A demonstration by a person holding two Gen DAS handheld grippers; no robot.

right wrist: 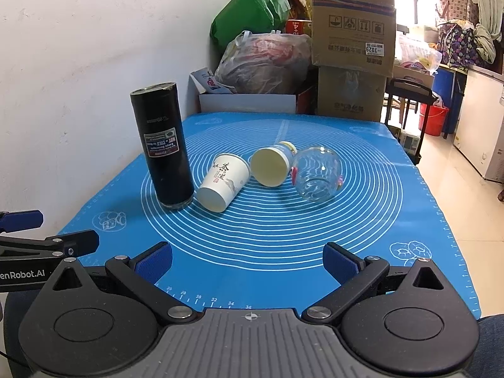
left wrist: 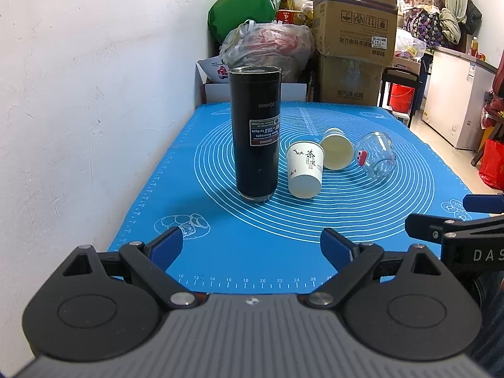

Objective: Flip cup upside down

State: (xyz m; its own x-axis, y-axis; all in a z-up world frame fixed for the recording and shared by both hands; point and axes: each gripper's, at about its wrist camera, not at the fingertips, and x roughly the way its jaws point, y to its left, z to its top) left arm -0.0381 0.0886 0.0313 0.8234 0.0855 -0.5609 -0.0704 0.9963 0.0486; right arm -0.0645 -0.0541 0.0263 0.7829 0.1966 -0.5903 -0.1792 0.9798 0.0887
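Cluttered storeroom corner

Beside the white wall [left wrist: 94,78], stacked cardboard boxes [left wrist: 354,31] rise; right of them, a white chest freezer [left wrist: 456,100] stands on pale floor tiles [left wrist: 438,138].

Ahead of my jaws, the tabletop carries a blue mat [right wrist: 267,252]. On it stand a black tumbler [right wrist: 165,148], with a printed paper cup [right wrist: 223,182], a yellow-lined cup [right wrist: 271,167] and a glass jar [right wrist: 316,173] lying tipped over.

The cardboard box [left wrist: 356,15] sticker reads "7029" — the left gripper [right wrist: 47,245] shows "enRobot.AI".
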